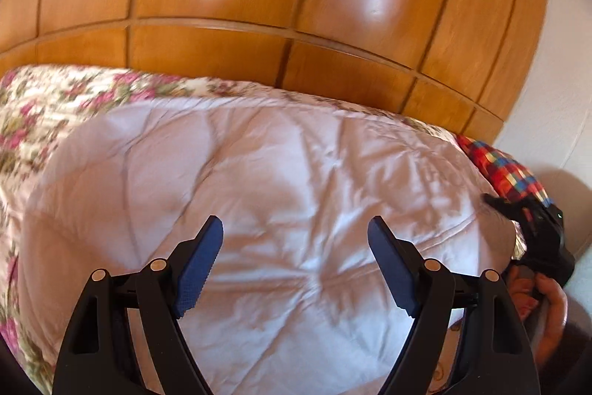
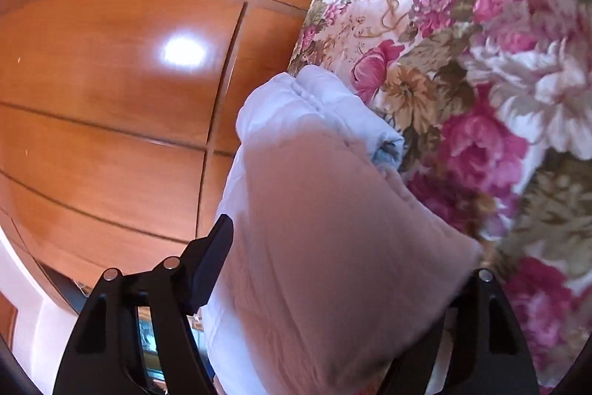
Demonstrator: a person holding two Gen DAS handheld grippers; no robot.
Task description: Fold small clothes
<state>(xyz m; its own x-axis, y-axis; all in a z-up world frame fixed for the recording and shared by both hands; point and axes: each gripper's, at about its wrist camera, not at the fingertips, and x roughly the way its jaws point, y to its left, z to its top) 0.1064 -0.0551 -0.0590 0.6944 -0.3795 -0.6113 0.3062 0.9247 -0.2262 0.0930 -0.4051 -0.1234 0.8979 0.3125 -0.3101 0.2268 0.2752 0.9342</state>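
The left hand-held gripper (image 1: 295, 228) is seen spread wide, its two blue pads (image 1: 199, 269) well apart and nothing caught between them, poised above a pale, creased white garment (image 1: 259, 180). That garment is spread over a flowered bedspread (image 1: 55, 99), which shows along its far and left edges, and glossy wooden wardrobe doors (image 1: 222, 6) fill the background. At the right edge of the left wrist view a red checked cloth (image 1: 507, 169) is glimpsed just beyond the garment, and beside it the other gripper's black body, gripped by the person's right hand (image 1: 547, 306). Over to the right wrist view: the white garment (image 2: 333, 228) is bunched thickly across the right hand-held gripper (image 2: 333, 284), draped over the space between its fingers. The left finger (image 2: 211, 269) is visible against the fabric's edge, while the right finger is covered by cloth, so how wide the jaws stand, and whether the fabric is truly pinched, cannot be told. A rolled, hemmed end of the garment (image 2: 333, 102) is resting against the flowered bedspread (image 2: 499, 62), with the wardrobe doors (image 2: 111, 80) off to the left.
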